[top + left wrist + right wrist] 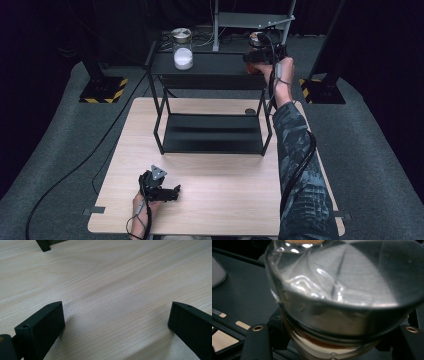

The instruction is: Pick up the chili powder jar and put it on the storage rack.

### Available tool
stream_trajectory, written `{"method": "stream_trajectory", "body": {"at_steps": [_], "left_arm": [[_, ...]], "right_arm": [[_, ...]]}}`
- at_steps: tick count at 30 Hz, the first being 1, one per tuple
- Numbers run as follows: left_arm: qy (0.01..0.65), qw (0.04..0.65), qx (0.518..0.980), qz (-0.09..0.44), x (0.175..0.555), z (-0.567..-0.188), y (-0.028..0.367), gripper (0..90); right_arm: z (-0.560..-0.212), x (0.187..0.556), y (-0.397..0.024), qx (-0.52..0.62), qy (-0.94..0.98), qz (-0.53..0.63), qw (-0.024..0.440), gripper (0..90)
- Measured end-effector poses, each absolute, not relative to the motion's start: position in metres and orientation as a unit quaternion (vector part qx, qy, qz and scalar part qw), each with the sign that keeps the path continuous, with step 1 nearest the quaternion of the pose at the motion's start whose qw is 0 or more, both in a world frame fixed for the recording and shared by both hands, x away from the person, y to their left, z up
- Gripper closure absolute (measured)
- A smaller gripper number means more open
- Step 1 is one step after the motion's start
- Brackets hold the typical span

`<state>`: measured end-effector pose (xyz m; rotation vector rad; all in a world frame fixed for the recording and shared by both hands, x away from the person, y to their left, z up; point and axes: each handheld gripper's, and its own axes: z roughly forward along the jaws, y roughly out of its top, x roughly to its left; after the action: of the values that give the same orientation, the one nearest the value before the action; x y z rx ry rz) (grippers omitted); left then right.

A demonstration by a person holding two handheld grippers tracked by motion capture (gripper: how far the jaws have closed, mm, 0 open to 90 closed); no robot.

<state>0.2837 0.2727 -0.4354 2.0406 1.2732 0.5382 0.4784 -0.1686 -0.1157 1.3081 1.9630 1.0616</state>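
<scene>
Starting at the left of the high view, my left gripper (172, 192) rests low on the wooden table (225, 200) near its front edge, cable trailing back past the hand; its own view shows the two black jaws spread wide with only bare wood grain between them, holding nothing. Further in stands the black two-tier shelf (212, 132), its feet on the tabletop, and on the left part of its upper tier I see a glass jar with white powder (183, 50), upright with a metal lid, well apart from anything I'm handling. Moving right, my right arm in the patterned sleeve (300, 165) reaches up over the shelf's right end, where my right gripper (257, 56) is clamped on the second jar (258, 40) at the top tier's right side. In the right gripper view that jar (342, 297) sits between the jaws, which press on it below its shiny metal lid (367, 275); a brownish content shows low in the glass, and the dark shelf surface lies beneath, though I cannot tell whether the jar touches it
</scene>
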Motion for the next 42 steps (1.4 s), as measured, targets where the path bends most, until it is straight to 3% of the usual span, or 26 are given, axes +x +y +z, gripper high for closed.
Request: {"method": "stream_trajectory", "body": {"at_steps": [13,17,23,34,42], "left_arm": [[0.487,0.332,0.781,0.206,0.284,-0.435,0.273,0.4],[0.487,0.332,0.781,0.207,0.284,-0.435,0.273,0.4],[0.487,0.332,0.781,0.206,0.284,-0.435,0.273,0.4],[0.486,0.332,0.781,0.208,0.283,-0.435,0.272,0.4],[0.487,0.332,0.780,0.209,0.283,-0.436,0.272,0.4]], "right_arm": [[-0.109,0.481,-0.164,0.492,0.736,0.378,0.271,29.2],[-0.101,0.482,-0.158,0.500,0.743,0.359,0.264,13.8],[-0.088,0.482,-0.159,0.498,0.764,0.335,0.237,2.4],[-0.080,0.448,-0.166,0.476,0.791,0.322,0.209,0.0],[-0.112,0.417,-0.181,0.453,0.808,0.324,0.194,0.0]]}}
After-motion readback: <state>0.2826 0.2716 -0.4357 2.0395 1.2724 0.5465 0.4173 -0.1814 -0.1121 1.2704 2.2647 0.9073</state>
